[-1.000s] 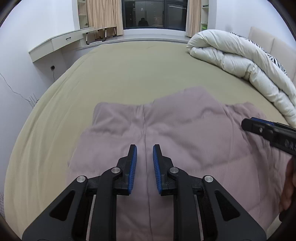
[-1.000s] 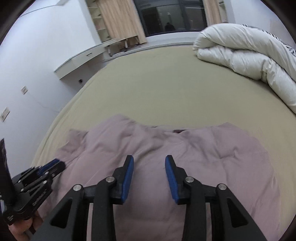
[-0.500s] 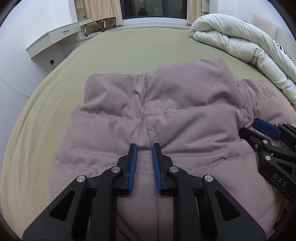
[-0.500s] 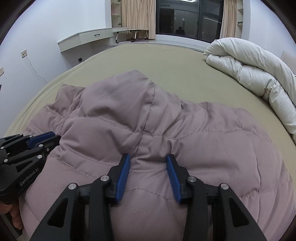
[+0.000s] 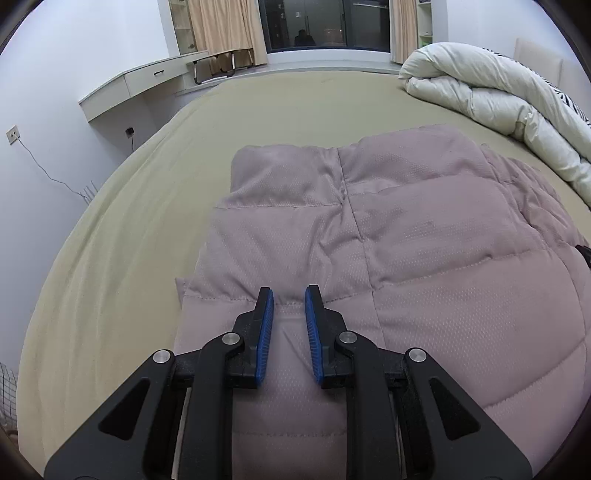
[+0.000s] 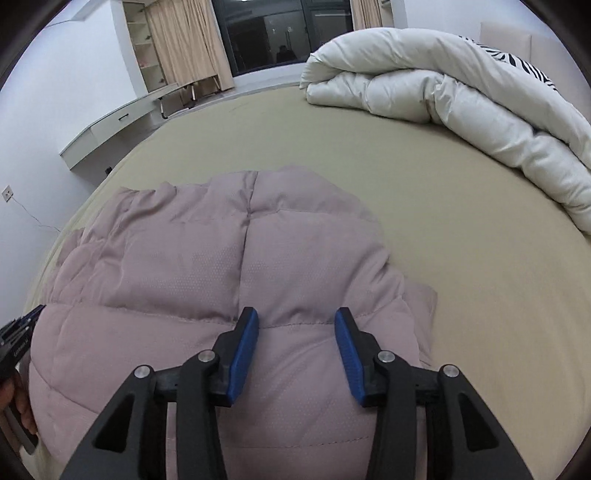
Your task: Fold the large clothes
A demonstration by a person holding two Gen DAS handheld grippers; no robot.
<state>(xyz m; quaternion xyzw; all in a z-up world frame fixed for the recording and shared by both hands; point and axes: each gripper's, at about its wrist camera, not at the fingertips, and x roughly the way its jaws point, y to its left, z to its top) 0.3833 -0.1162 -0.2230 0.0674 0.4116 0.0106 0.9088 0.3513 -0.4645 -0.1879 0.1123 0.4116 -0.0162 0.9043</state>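
A mauve quilted puffer jacket (image 5: 388, 236) lies flat on the olive bed sheet (image 5: 129, 229), near the front edge. It also shows in the right wrist view (image 6: 207, 273). My left gripper (image 5: 289, 295) hovers low over the jacket's left part, jaws narrowly apart with nothing between them. My right gripper (image 6: 295, 315) is over the jacket's right part, jaws wide apart and empty. The left gripper's tip shows at the left edge of the right wrist view (image 6: 18, 332).
A rolled white duvet (image 5: 509, 107) lies at the bed's far right, also in the right wrist view (image 6: 461, 103). A white desk (image 5: 129, 88) stands against the left wall. A dark window (image 5: 325, 26) is at the back.
Both grippers have drawn apart sideways over the jacket, the left toward its left side and the right toward its right side. The jacket lies still.
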